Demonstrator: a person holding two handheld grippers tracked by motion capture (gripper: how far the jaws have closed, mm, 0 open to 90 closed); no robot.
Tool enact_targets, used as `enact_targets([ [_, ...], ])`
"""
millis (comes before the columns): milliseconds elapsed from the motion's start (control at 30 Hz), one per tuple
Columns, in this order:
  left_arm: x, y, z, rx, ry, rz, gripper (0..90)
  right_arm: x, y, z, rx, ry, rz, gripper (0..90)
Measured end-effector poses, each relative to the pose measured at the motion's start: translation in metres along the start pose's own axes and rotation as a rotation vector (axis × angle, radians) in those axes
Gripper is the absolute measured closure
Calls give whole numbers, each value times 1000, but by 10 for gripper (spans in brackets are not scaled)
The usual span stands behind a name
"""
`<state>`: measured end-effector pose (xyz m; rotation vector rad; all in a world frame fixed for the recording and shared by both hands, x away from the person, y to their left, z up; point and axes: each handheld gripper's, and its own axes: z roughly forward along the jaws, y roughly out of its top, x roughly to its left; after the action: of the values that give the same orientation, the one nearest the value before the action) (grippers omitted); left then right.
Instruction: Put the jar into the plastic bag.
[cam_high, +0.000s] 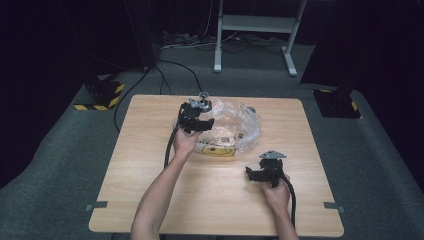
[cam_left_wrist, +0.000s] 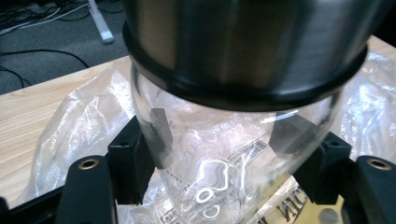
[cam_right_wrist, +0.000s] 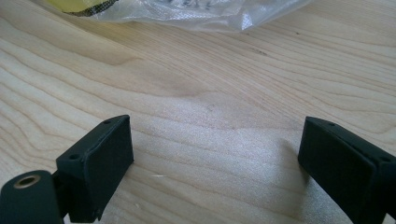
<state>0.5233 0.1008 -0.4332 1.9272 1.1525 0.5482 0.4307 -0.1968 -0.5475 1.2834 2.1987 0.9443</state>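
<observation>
Pale wood-grain worktop (cam_high: 150, 200) standing on grey carpet in a dark room; a white metal frame (cam_high: 255, 25) stands behind it. On the worktop's far half lies a crumpled clear plastic bag (cam_high: 240, 125). My left hand-held gripper (cam_left_wrist: 224, 140) clasps a clear glass vessel (cam_left_wrist: 224, 163) with a steel collar (cam_left_wrist: 243, 42), held above the bag; its top is cut off, its print unreadable. My right hand-held gripper (cam_right_wrist: 215, 163) hovers low over bare wood near the bag, jaws wide apart, grasping nothing.
</observation>
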Motion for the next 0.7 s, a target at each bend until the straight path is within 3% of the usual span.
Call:
enact_targets([
  [700, -2, -16, 25, 42, 32, -10, 318, 0, 0, 0, 1, -2, -3, 99],
])
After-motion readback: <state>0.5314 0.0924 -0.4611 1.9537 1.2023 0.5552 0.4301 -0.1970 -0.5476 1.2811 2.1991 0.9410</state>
